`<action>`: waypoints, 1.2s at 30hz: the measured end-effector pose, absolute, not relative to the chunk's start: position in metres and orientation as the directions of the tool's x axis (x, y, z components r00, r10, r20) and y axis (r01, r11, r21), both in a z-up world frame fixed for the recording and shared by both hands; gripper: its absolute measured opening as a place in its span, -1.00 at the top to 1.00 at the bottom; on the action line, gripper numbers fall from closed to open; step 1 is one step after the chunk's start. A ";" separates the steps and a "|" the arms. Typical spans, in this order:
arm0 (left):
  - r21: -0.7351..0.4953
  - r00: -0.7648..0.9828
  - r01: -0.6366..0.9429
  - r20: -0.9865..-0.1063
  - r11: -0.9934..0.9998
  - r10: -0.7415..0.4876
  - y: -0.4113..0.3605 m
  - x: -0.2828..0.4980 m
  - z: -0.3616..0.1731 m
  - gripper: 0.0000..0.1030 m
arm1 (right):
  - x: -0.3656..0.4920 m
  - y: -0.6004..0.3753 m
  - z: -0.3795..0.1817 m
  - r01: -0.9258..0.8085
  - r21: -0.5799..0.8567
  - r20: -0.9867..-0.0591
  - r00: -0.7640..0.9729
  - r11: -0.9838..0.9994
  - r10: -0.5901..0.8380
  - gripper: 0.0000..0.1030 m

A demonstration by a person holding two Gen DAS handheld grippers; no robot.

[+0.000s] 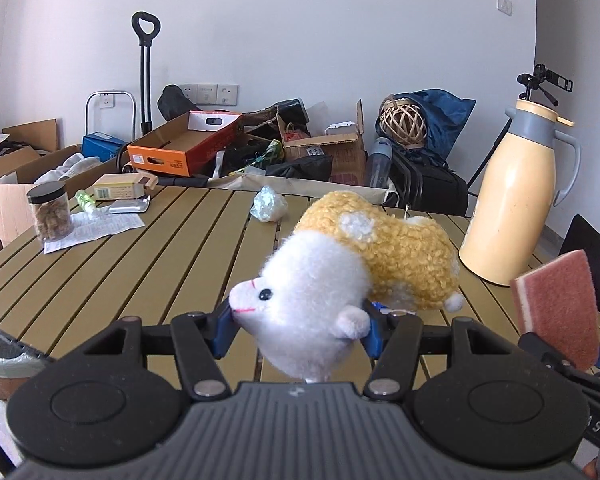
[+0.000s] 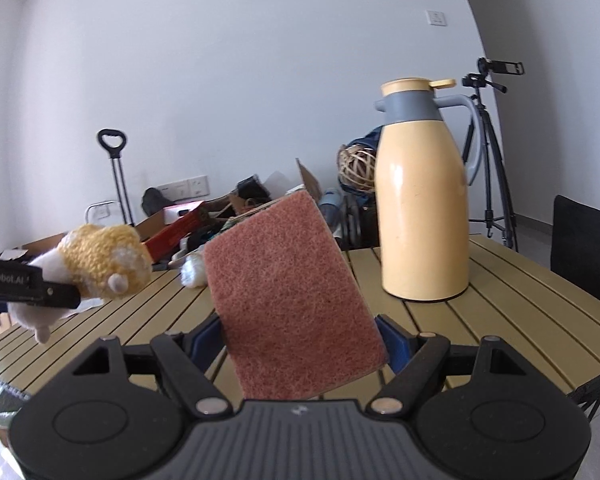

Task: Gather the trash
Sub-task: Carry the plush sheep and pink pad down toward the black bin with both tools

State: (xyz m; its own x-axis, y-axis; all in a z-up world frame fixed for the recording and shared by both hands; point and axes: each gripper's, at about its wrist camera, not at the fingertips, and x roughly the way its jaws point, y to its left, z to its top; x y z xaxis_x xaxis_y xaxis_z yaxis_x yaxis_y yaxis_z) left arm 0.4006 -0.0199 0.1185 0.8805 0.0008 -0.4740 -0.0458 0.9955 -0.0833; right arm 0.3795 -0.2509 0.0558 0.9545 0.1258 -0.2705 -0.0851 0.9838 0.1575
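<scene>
Trash wad (image 1: 269, 204) sits far back on the table (image 1: 140, 256), straight ahead of the left gripper (image 1: 300, 320) squeezing a toy (image 1: 340, 272), maybe nearer it than the right gripper (image 2: 306, 340) squeezing a sponge (image 2: 292, 300).

Black tongs (image 1: 298, 330) with blue pads; ribbed grey housing; silver pivot screws; white lettering on the side.

A white-and-yellow plush hamster (image 1: 332, 280) and a tilted pink scouring sponge (image 2: 296, 296) are both held above the slatted table (image 1: 140, 248).
</scene>
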 end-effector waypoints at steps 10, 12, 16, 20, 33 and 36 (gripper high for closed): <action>-0.115 0.870 -0.057 -0.493 0.992 -0.007 0.003 0.342 0.094 -0.17 | 0.326 -0.227 0.037 -0.163 0.105 -0.288 0.939 0.981 0.187 -0.54; -0.123 0.868 -0.062 -0.497 0.990 -0.008 0.008 0.332 0.090 -0.17 | 0.317 -0.225 0.031 -0.171 0.100 -0.304 0.933 0.980 0.194 -0.54; -0.129 0.864 -0.069 -0.503 0.989 -0.006 0.016 0.315 0.081 -0.17 | 0.305 -0.221 0.017 -0.181 0.094 -0.348 0.915 0.979 0.202 -0.54; -0.139 0.856 -0.076 -0.517 0.987 -0.007 0.025 0.303 0.068 -0.17 | 0.296 -0.215 0.003 -0.186 0.079 -0.393 0.897 0.979 0.202 -0.54; -0.166 0.805 -0.119 -0.593 0.979 -0.003 0.050 0.281 0.007 -0.17 | 0.269 -0.191 -0.043 -0.196 0.035 -0.550 0.815 0.980 0.183 -0.54; -0.158 0.794 -0.134 -0.607 0.978 0.010 0.054 0.278 -0.005 -0.17 | 0.267 -0.184 -0.051 -0.195 0.025 -0.578 0.797 0.980 0.173 -0.54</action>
State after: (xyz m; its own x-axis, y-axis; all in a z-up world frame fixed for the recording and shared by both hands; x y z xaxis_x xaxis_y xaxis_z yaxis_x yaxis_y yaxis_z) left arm 0.2777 0.0540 -0.0053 0.7943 0.0103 -0.6074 -0.1335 0.9784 -0.1580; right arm 0.2666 -0.1836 -0.0509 0.7972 0.1731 -0.5783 -0.1950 0.9805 0.0248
